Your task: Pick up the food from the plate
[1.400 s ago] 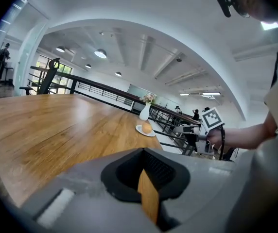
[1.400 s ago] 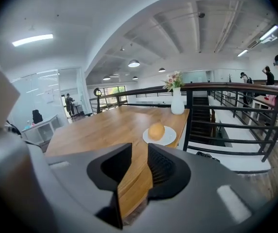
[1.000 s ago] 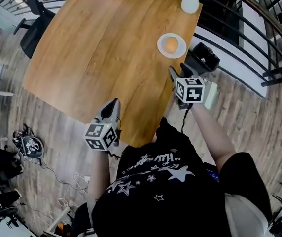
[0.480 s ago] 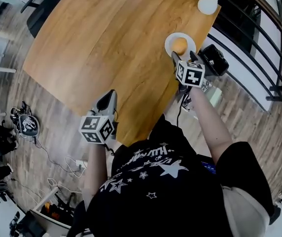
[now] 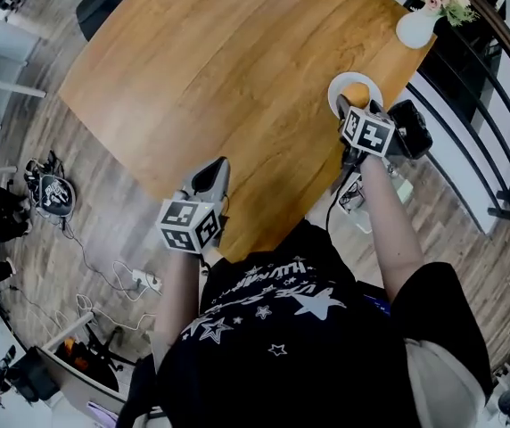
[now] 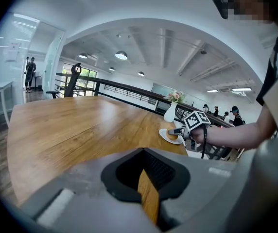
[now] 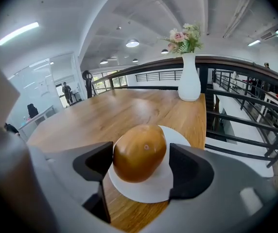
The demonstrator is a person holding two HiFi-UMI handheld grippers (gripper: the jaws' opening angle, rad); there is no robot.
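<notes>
Black T-shirt (image 5: 273,328) with white stars; grey left gripper (image 5: 214,171) and right gripper (image 5: 355,107) bear black-and-white marker cubes (image 5: 188,226)

Figure: a wooden table (image 5: 201,69) is standing on a grey plank floor (image 5: 103,194) (cables (image 5: 103,273) are trailing across it), a black railing (image 7: 236,62) is running alongside, and round ceiling lamps (image 7: 132,43) are glowing overhead.

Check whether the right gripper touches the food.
Cannot tell. Right gripper view: right gripper's just-opened jaws flank the food; plate shows beside one pad, the other meets the food's outline.
</notes>
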